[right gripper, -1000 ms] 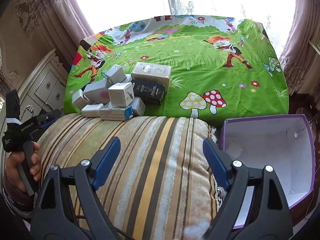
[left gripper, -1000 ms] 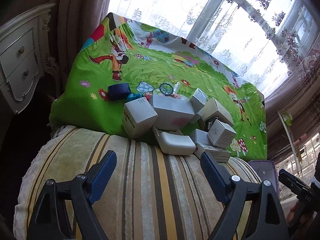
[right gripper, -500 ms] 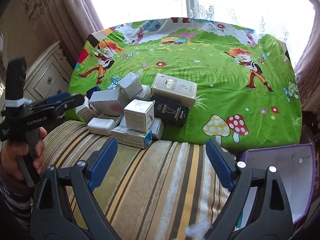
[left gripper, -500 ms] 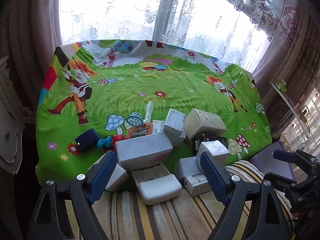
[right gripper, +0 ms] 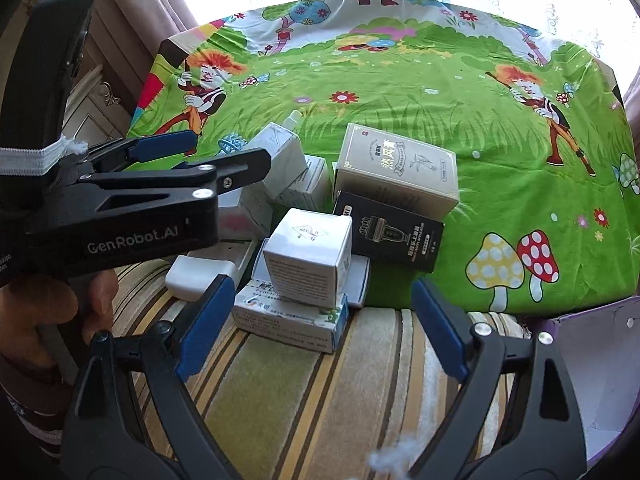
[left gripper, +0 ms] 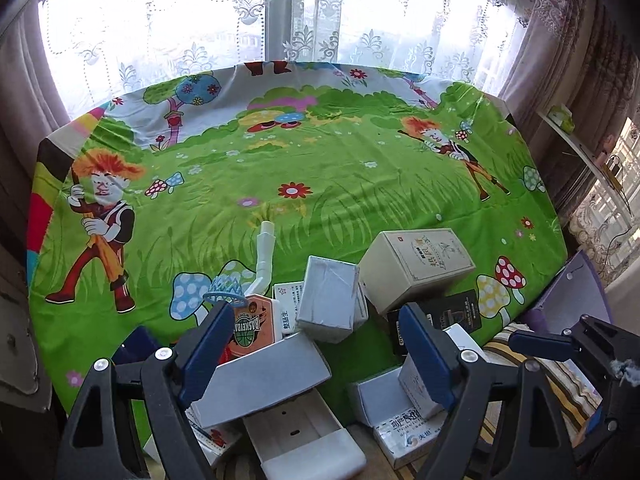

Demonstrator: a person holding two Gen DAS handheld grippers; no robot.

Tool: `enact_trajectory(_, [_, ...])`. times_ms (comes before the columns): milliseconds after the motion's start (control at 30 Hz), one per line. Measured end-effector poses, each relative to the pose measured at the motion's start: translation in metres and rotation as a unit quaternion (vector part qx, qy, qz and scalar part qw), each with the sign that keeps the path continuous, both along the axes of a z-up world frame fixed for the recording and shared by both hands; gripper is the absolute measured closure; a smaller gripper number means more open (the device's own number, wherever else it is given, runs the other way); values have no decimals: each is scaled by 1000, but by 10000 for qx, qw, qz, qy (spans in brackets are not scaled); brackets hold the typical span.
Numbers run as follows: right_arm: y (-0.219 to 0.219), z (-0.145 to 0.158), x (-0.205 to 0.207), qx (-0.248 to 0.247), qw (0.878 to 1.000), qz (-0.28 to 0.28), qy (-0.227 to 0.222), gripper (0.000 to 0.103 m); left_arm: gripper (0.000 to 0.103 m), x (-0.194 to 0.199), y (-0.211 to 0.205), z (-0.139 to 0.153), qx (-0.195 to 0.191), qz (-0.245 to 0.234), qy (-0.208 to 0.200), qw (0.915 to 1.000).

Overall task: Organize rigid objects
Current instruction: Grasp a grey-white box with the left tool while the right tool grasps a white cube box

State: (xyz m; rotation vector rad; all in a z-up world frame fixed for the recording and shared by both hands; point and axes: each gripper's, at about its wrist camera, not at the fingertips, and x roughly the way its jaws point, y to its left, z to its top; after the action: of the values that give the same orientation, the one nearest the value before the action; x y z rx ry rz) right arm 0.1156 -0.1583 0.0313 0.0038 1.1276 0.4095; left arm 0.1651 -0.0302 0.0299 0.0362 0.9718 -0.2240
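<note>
Small cube box (right gripper: 308, 258) perched atop the flat box (right gripper: 290, 318), just left of the black box (right gripper: 390, 236) — likely light, stiff card, crushable. Best pinched across its side walls. Right gripper (right gripper: 320, 326) gaping, empty; left gripper (left gripper: 318, 356) closing, nothing pressed.

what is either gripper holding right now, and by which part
Nothing is held. The right gripper hangs open before the pile of boxes; the left gripper is closing slightly above it, its pads pressing nothing.

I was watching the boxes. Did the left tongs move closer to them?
Yes. The left tongs moved forward off the striped cushion and now hang over the box pile, jaws closing on nothing.
</note>
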Motion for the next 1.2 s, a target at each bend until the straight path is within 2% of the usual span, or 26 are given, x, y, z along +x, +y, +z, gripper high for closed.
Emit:
enact_trajectory(67, [3,-3,4,-51,10000,-23,11,12,21,5,-3,-4,75,-48,56,9999])
enact_trajectory(167, [6,-8,11,-174,9998,-81,58,12,31,10,-7,-10,120,-66,137,9998])
enact_trajectory(300, [14,-16,17,-421,9991,-15,44,12,51,12,-10,-18,198,-100,163,9996])
enact_trajectory(367, [17,-20,18,-491,9988,25,49,17,62,11,-9,-20,144,-117,178,9997])
enact_trajectory(400, [17,-21,19,-497,9987,31,74,29,66,10,-9,-21,109,-102,166,9998])
enact_trajectory(433, [17,-23,19,-484,9988,33,104,44,66,9,-8,-20,77,-70,132,9999])
enact_trajectory(467, [16,-25,19,-461,9989,30,126,51,66,8,-7,-19,46,-40,94,9999])
enact_trajectory(533, [13,-26,17,-380,9992,11,132,56,66,5,-5,-16,-15,19,19,10000])
enact_trajectory(767, [-2,-15,5,-97,9996,-182,-196,56,66,-14,2,0,-238,326,-327,9986])
enact_trajectory(967, [-19,-4,-9,27,9979,-440,-483,56,67,-39,7,14,-586,637,-609,9944])
enact_trajectory(1200, [-38,6,-30,-55,9956,-617,-707,56,67,-69,-4,26,-872,618,-749,9914])
